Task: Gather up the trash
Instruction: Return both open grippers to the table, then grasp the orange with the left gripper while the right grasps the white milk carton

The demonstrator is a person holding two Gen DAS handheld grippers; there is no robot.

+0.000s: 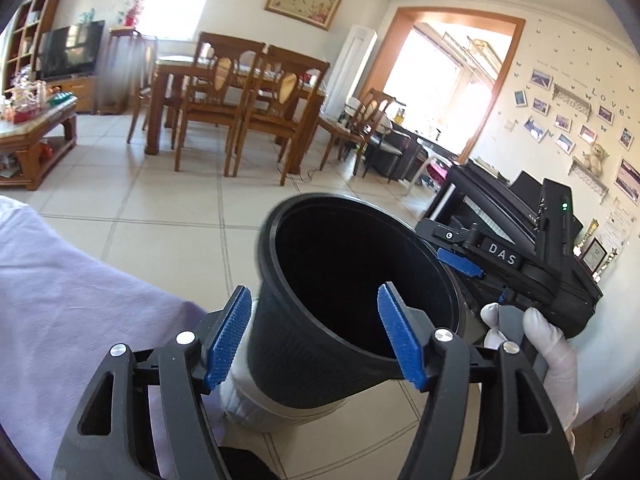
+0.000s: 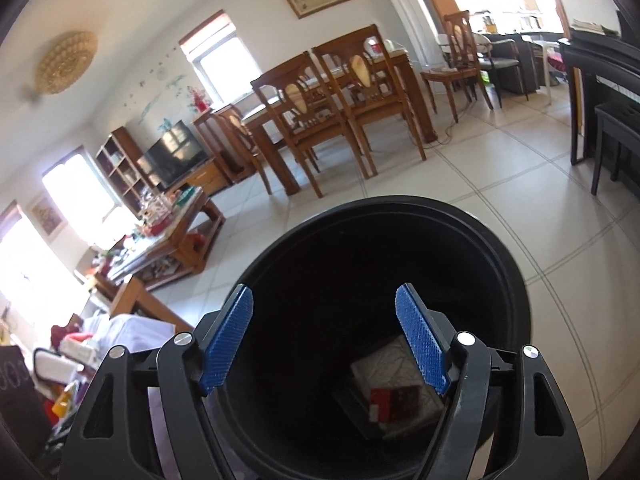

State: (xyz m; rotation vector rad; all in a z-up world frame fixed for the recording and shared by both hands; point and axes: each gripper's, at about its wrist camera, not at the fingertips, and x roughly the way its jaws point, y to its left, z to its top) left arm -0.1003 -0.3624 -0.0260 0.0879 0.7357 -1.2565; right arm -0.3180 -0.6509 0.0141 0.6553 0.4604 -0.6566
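Observation:
A black round trash bin (image 1: 352,280) stands on the tiled floor, its mouth tilted toward me in the left wrist view. My left gripper (image 1: 316,336) is wide open, one finger outside the bin's wall and one inside, not clamped. My right gripper (image 1: 460,268) reaches in from the right over the bin's rim, held by a white-gloved hand. In the right wrist view the right gripper (image 2: 324,340) is open and empty above the bin's mouth (image 2: 384,264). A white-and-red paper box (image 2: 396,392) lies at the bin's bottom.
A lilac cloth (image 1: 72,312) covers a surface at left, and a white cylinder (image 1: 248,400) stands behind the bin. A wooden dining table with chairs (image 1: 236,92), a coffee table (image 1: 32,128) and a black piano (image 1: 520,200) stand around the tiled floor.

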